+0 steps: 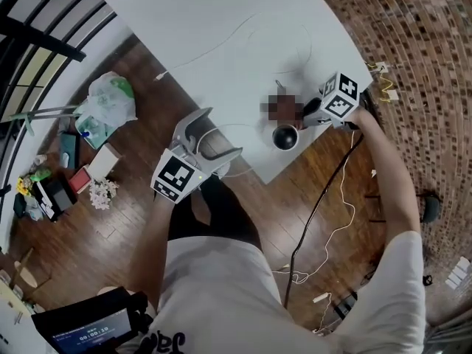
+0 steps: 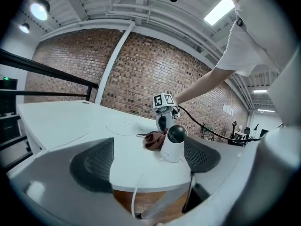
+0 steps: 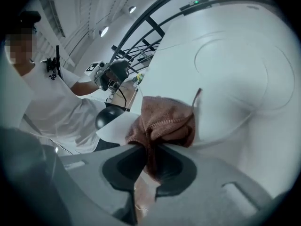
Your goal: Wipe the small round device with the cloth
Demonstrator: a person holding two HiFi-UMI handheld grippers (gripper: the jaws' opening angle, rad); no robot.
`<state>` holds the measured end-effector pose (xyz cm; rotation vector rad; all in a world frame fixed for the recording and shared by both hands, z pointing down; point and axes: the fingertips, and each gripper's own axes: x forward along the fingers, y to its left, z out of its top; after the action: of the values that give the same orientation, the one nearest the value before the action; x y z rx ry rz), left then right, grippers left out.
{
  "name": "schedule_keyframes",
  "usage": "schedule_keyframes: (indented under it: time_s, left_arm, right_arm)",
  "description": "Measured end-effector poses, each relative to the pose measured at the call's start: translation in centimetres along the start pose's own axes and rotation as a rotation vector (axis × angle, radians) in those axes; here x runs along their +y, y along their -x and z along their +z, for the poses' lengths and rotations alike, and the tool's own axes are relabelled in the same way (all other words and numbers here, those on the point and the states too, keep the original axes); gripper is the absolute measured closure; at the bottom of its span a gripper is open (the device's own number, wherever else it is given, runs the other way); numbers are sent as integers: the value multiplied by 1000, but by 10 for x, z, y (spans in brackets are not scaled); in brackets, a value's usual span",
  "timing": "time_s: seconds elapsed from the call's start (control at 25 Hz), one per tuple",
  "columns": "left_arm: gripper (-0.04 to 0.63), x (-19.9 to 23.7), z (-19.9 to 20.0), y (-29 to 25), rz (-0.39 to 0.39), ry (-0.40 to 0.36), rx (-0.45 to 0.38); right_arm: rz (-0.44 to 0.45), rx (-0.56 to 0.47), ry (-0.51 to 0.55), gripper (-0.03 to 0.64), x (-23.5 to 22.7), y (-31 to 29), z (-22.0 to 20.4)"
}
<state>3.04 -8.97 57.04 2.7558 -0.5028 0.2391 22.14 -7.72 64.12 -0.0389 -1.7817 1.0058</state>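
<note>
The small round device, a white base with a black ball head, stands near the front edge of the white table. Just behind it lies the brown cloth, and my right gripper is shut on it. In the right gripper view the cloth is bunched between the jaws of my right gripper, with the device to its left. My left gripper hangs open off the table's front edge, empty. In the left gripper view my left gripper faces the device and the cloth.
A thin white cable loops from the device over the table edge. A black cable hangs from the right gripper to the wooden floor. A plastic bag and clutter lie on the floor at left. A brick wall stands behind the table.
</note>
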Motion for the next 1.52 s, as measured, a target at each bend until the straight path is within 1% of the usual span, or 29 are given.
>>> schedule_keyframes:
  time_s: [0.08,0.16,0.2,0.28,0.32,0.4,0.48,0.56,0.6,0.64,0.68,0.72,0.76,0.8,0.96,1.04,1.12,1.24,1.36,1.44,1.52]
  left_arm:
    - [107,4,1,1,10,-4,-11]
    - [109,10,3,6,32,-4,-28]
    - [109,13,6,8,48,-2,-36]
    - [112,15,16,11,86,5,-47]
    - [112,16,23,11,104,9,-50]
    - [112,18,33,15,137,18,-56]
    - [114,23,34,21,163,35,-60]
    - [117,27,29,30,188,59,-54]
    - [118,29,27,34,200,68,-55]
    - [118,31,27,37,210,73,-60]
    - [118,33,27,40,217,75,-64]
    - [120,35,27,41,223,77,-67]
    - [120,37,26,42,226,79,-68]
    - [120,39,26,42,227,81,-68]
    - [120,37,28,39,211,82,-67]
    - [120,34,31,33,193,79,-65]
    - [120,31,34,26,169,73,-64]
    - [120,26,39,15,135,62,-62]
    - [120,21,43,6,104,55,-56]
    - [120,17,44,0,84,50,-51]
    - [120,15,46,-3,70,43,-49]
  right_arm:
    - [-43,-48,41,577,-2,13,18]
    - [-60,-76,110,577,7,30,53]
    - [-49,-72,157,577,17,36,72]
    - [22,-29,264,577,49,39,104]
    - [76,11,315,577,68,36,113]
    - [192,130,408,577,105,20,117]
    - [291,291,499,577,134,-2,104]
    - [376,465,577,577,152,-21,80]
    - [406,542,605,577,156,-29,68]
    - [416,607,626,577,154,-35,57]
    - [402,654,640,577,146,-40,50]
    - [372,677,645,577,134,-44,47]
    - [335,670,639,577,120,-46,48]
    - [297,636,623,577,108,-47,53]
    - [138,420,494,577,58,-30,81]
    - [71,341,410,577,32,-16,82]
    - [23,283,322,577,11,-3,70]
    - [-4,232,213,577,-2,9,35]
    - [-7,211,139,577,-2,10,-2]
    - [-9,179,105,577,1,10,-17]
    - [-32,132,105,577,2,13,-16]
